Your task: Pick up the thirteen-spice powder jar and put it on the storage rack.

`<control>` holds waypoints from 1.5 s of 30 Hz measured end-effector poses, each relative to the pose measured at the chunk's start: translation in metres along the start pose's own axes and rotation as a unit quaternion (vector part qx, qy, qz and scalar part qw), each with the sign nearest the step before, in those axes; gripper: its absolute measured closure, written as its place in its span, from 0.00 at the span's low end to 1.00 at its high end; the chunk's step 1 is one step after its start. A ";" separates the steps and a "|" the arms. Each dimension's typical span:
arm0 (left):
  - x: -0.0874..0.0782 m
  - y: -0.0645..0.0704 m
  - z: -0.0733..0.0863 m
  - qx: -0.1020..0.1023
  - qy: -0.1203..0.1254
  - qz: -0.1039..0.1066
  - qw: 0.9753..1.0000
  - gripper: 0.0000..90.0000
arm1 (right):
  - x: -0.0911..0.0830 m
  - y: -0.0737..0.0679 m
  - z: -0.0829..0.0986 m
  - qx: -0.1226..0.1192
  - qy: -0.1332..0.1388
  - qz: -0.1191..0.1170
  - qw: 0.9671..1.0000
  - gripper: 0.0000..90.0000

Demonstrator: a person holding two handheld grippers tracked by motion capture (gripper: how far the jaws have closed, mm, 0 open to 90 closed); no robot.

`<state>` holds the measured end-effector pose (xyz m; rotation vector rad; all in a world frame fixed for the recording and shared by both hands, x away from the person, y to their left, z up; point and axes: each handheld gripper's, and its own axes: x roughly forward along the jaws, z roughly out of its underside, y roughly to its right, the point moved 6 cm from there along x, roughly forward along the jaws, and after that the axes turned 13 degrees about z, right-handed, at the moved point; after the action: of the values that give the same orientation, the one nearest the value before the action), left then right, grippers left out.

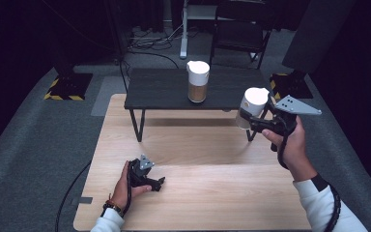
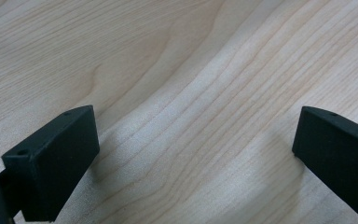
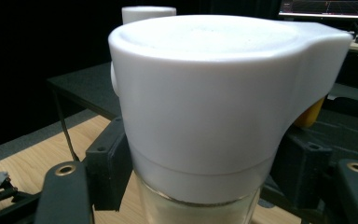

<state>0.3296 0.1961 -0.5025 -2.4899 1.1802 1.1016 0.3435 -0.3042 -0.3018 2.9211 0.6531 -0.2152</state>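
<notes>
Up close, the right gripper pinches a white-lidded jar, its base cut off; left gripper fingers spread.

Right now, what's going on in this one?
A person works with a gripper in each hand. The right gripper is clamped on a white-lidded jar, held in the air near the right end of the dark low table. A second white-lidded jar stands on that table. The left gripper rests open on the wooden tabletop, holding nothing.
</notes>
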 end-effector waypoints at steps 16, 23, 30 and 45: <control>0.000 0.000 0.000 0.000 0.000 0.000 1.000 0.00 | 0.021 0.008 -0.027 -0.001 0.010 0.014 1.000 0.34; 0.000 0.000 0.000 0.000 0.000 0.000 1.000 0.00 | 0.035 0.013 -0.035 0.006 0.016 0.022 1.000 0.34; 0.000 0.000 0.000 0.000 0.000 0.000 1.000 0.00 | 0.052 0.015 -0.041 0.009 0.017 0.032 0.999 0.34; 0.000 0.000 0.000 0.000 0.000 0.000 1.000 0.00 | 0.078 0.012 -0.047 0.011 0.018 0.048 0.999 0.34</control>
<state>0.3296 0.1961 -0.5025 -2.4900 1.1804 1.1018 0.4238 -0.2755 -0.2677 2.9743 0.5157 -0.1605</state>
